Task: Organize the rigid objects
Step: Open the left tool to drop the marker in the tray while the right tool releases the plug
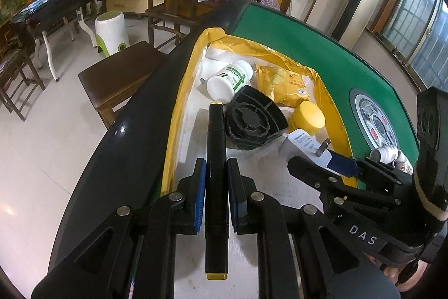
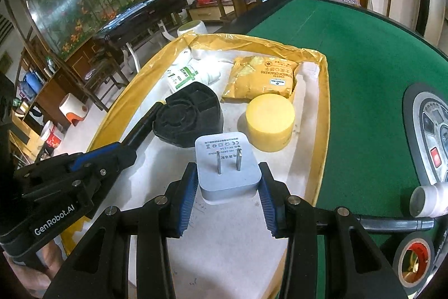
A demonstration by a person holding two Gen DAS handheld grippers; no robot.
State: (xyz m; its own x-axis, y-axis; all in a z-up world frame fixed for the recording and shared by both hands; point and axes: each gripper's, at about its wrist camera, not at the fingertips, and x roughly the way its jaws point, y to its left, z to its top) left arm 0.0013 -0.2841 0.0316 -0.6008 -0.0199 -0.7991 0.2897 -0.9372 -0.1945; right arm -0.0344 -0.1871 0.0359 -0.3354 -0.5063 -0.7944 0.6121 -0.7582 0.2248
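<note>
While both grippers hang over the tray (image 2: 322, 114), each carries one item.

Item 1, marker (image 1: 216, 187): black barrel, yellow ends. Clamped by the left gripper (image 1: 216, 181) at mid-barrel, jaws drawn narrow on it, lower centre of the left view; its far tip reaches toward the black housing (image 1: 253, 119). Judged light, stiff and smooth, so apt to swivel in the pads; a mid-length hold suits it.

Item 2, charger (image 2: 228, 167): white plug block, two prongs facing the camera. Held by the right gripper (image 2: 227, 187), pads on its two flat sides, lower centre of the right view, above the tray's white floor. Judged light, hard, slick-shelled; flat sides are the place to grip, prongs to be kept clear.

Already in tray: white bottle (image 1: 229, 79) lying on its side, cracker packet (image 2: 261, 77), yellow jar (image 2: 270, 125), the black housing at centre.

View notes. Left view alone shows the marker's full length and its near yellow cap, plus the right gripper from the side at right of frame. Right view alone shows the charger's printed face, a tape roll (image 2: 414, 259) at lower right and a small white bottle (image 2: 428, 199) on the green table (image 2: 350, 74), outside the tray; there the marker appears only as a dark stub at centre left.
</note>
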